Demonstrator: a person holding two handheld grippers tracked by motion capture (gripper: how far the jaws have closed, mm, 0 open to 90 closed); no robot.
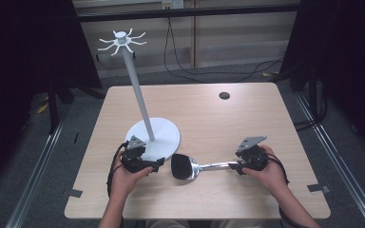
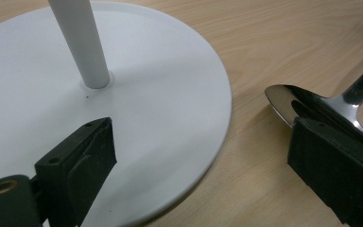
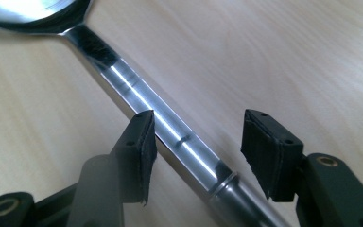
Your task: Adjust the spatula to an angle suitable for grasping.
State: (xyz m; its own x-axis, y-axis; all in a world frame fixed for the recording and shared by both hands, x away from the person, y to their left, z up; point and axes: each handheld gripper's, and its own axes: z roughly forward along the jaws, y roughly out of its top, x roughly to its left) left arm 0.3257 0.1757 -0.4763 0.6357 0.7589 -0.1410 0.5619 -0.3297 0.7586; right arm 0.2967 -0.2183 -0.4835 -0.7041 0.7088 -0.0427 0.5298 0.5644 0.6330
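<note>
Two hand-held grippers: both low in the high view, each in one of the person's hands, the ladle lying between them.
Desk (image 1: 247,118): pale wood, filling the middle of the high view; a small dark round spot sits near its upper right edge.
Ladle (image 1: 197,167): shiny metal, flat on the desk in the lower middle of the high view, bowl to the left, handle running right.
Ladle bowl (image 2: 293,101): at the right of the left gripper view, just beside the edge of the stand's base, partly behind one black jaw.
Ladle handle (image 3: 142,94): crosses the right gripper view from upper left to lower right, passing between the two jaws.
Right hand-held gripper (image 3: 196,146): jaws half open around the handle; the left pad sits against or just beside the handle, I cannot tell which, and the right pad stands apart from it, so the handle is not clamped.
Left hand-held gripper (image 2: 203,156): jaws wide apart, nothing gripped; one jaw over the white base, the other over the ladle bowl.
Stand (image 1: 138,90): white, with a round flat base (image 2: 170,94) left of the desk's middle, a thin pole rising from it, and curved hooks at the top in the upper left of the high view.
</note>
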